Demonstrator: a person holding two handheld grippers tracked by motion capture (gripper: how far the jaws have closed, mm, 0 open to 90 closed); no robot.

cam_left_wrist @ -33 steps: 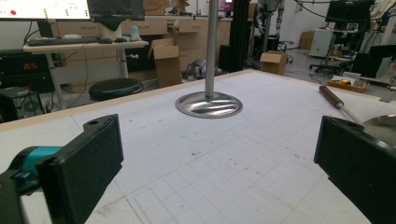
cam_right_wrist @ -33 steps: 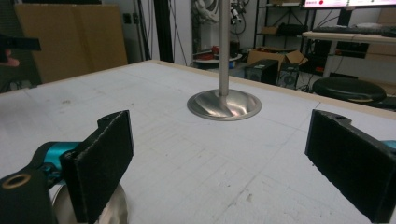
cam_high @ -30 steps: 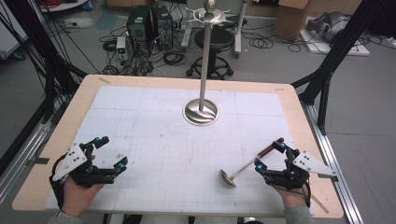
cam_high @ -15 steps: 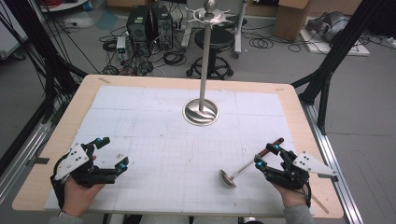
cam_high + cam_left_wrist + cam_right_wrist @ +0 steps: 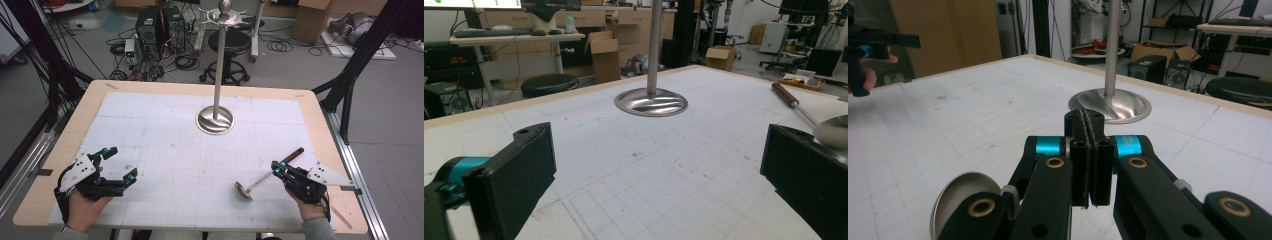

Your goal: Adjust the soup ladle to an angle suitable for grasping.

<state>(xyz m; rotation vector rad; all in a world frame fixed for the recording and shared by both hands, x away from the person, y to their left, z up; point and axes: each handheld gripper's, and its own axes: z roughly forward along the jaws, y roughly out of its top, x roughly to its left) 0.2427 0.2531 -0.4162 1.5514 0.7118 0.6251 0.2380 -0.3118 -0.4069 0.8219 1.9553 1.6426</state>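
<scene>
A steel ladle (image 5: pixel 261 178) with a dark wooden handle lies on the white mat at the front right, its bowl (image 5: pixel 965 200) toward the table's front. My right gripper (image 5: pixel 276 166) is shut, its jaws pressed together with nothing between them (image 5: pixel 1088 125). It hovers right over the ladle's shaft, and I cannot tell whether it touches it. My left gripper (image 5: pixel 120 162) rests at the front left with its jaws wide open and empty (image 5: pixel 659 170). A tall steel stand (image 5: pixel 215 120) with a round base rises at the mat's far middle.
The white gridded mat (image 5: pixel 165 150) covers most of the wooden table (image 5: pixel 75 130). Hooks top the stand's pole (image 5: pixel 225 12). A stool, computers, cables and boxes stand on the floor beyond the far edge. The ladle's bowl (image 5: pixel 834 131) shows beside my left gripper's right jaw.
My right gripper has slid left and forward until it stands over the ladle's shaft. The ladle and my left gripper have stayed put.
</scene>
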